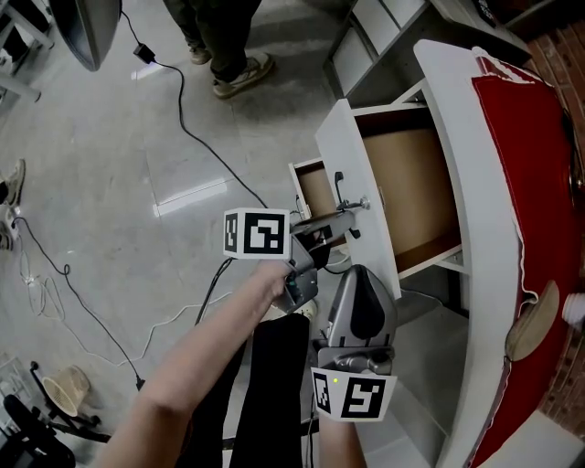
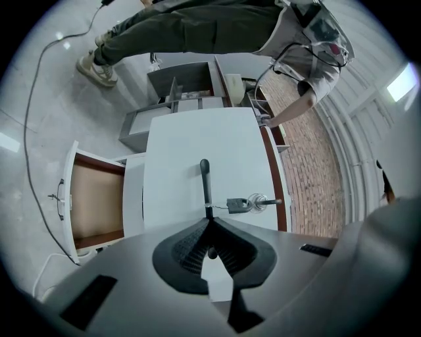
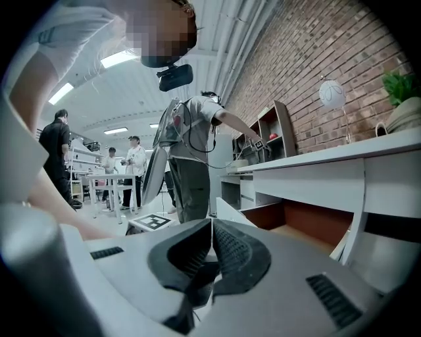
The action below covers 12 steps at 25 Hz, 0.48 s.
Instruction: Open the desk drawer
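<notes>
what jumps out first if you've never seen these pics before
The open drawer draws the eye first: it stands well out from the white desk, brown inside showing, with a red cloth on the desk top. The left gripper has its jaws shut on the drawer's black handle, right beside a key in the lock. The right gripper hangs nearby with jaws together on nothing.

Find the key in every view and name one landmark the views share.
Head view: key near centre, sticking out of the white drawer front.
Left gripper view: just right of centre, beside the black handle.
Right gripper view: not in it.
Shared landmark: the standing person's dark trousers.
</notes>
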{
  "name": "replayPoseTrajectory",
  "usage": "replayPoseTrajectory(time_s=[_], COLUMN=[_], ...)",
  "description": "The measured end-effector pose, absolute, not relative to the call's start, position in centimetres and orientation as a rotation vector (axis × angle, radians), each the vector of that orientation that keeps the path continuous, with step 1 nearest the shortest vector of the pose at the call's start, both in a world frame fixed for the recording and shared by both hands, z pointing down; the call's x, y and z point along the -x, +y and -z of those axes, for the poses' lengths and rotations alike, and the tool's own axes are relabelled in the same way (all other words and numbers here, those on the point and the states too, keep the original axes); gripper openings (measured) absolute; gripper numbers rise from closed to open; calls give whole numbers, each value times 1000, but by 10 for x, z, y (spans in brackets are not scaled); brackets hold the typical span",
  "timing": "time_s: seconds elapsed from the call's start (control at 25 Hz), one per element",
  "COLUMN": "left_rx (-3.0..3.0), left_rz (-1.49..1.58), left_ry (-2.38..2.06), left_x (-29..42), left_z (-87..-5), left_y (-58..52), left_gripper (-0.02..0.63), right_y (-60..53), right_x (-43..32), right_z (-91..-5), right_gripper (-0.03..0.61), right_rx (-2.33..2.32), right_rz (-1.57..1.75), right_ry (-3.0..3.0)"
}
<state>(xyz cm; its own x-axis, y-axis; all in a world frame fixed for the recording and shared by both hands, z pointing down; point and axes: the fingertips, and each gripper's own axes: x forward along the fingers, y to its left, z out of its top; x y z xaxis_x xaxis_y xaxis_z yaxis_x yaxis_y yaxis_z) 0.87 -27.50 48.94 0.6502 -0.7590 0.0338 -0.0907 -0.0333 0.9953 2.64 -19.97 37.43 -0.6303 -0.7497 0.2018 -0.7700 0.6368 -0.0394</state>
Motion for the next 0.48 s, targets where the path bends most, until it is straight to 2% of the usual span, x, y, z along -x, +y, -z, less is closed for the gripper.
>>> replayPoseTrajectory(time_s=[0.48], left_rx=[-1499], left_rz=[519], left_ry=[-808], left_x=[7], left_z=[-538], left_y=[-257], left_gripper=[25], right_y=[-180], right_x=[-18], right_z=[-379], right_gripper=[20], right_rx=[-1183], right_rz=[-211], right_ry=[-2735])
